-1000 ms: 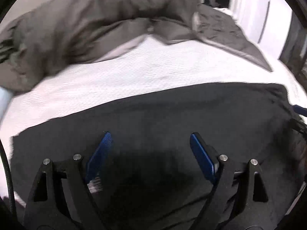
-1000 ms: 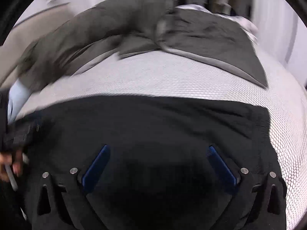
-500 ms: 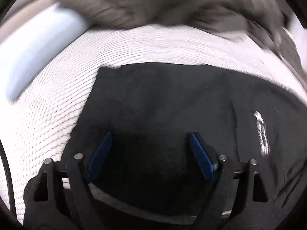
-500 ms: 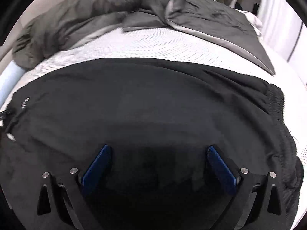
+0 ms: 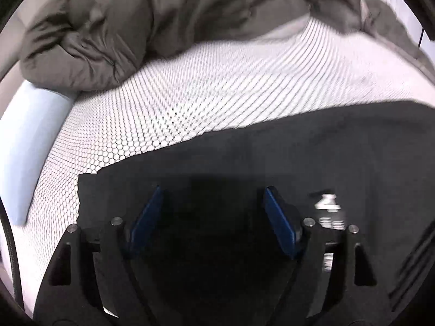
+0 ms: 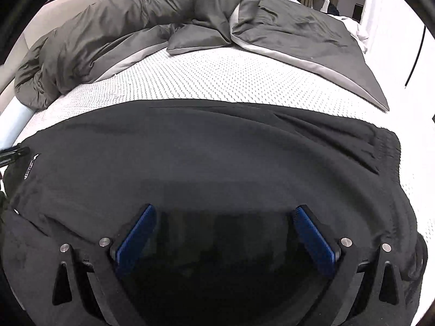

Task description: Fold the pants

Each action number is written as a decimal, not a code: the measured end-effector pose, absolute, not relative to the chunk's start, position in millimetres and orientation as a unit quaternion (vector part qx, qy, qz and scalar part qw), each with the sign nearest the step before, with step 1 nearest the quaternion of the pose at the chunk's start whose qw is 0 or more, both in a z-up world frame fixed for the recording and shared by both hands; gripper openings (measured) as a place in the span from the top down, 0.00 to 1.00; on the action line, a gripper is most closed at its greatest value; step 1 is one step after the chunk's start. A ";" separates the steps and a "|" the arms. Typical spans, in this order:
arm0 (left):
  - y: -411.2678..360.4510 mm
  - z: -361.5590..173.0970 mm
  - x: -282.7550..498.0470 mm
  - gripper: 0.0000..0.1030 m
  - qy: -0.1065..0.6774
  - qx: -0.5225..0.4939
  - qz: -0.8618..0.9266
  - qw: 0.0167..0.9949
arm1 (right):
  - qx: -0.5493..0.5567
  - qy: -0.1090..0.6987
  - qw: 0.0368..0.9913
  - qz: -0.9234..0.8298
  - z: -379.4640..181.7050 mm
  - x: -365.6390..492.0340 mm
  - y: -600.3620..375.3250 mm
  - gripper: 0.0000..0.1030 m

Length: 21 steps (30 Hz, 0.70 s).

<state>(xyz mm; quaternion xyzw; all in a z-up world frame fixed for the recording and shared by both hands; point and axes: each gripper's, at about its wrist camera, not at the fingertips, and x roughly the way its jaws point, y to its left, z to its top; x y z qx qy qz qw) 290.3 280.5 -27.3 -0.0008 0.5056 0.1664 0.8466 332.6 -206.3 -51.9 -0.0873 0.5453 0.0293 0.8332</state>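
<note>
Black pants (image 6: pixel 217 157) lie flat across the white mattress, waistband (image 6: pixel 386 146) at the right, a small white logo (image 6: pixel 28 168) at the left end. My right gripper (image 6: pixel 224 217) is open and empty, low over the middle of the pants. In the left wrist view the pants (image 5: pixel 312 149) fill the lower part, their leg-end corner (image 5: pixel 84 179) at the left and a white logo (image 5: pixel 327 202) beside the right finger. My left gripper (image 5: pixel 212 198) is open and empty just above the cloth near that end.
A grey duvet (image 6: pixel 136 19) is bunched along the far side of the bed, also in the left wrist view (image 5: pixel 136 21). White honeycomb mattress cover (image 5: pixel 217 89) shows between duvet and pants. A pale blue bed edge (image 5: pixel 27 141) runs at the left.
The left gripper has swung over the pants' leg end and now sits lower, nearer the hem corner. The right gripper has settled over the middle of the pants. Both stayed open.
</note>
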 end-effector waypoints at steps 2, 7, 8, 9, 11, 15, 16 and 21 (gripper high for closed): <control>303.0 -34.1 293.2 0.19 0.513 -0.026 0.163 0.842 | -0.104 0.547 0.830 0.034 -55.4 333.7 -206.6 0.00; 353.7 -39.1 273.1 0.14 0.502 -0.038 0.243 0.829 | -0.114 0.552 0.826 0.008 -56.5 333.8 -225.6 0.00; 360.1 -37.6 269.9 0.18 0.500 -0.055 0.253 0.826 | -0.112 0.552 0.826 0.002 -56.3 334.1 -230.1 0.00; 362.6 -32.5 265.2 0.29 0.495 -0.083 0.260 0.825 | -0.107 0.552 0.827 -0.002 -55.5 334.4 -234.8 0.00; 354.7 -21.7 264.3 0.35 0.485 -0.110 0.247 0.832 | -0.090 0.550 0.830 -0.008 -51.7 335.0 -241.8 0.00; 264.9 9.8 279.0 0.31 0.443 -0.108 0.133 0.880 | -0.069 0.540 0.839 0.013 -41.1 335.6 -232.7 0.00; 244.4 10.5 286.1 0.30 0.444 -0.097 0.106 0.884 | -0.069 0.540 0.839 0.023 -40.8 335.7 -227.3 0.00; 95.6 -20.5 316.5 0.28 0.479 -0.037 -0.065 0.875 | -0.076 0.555 0.824 0.084 -52.7 336.7 -191.3 0.00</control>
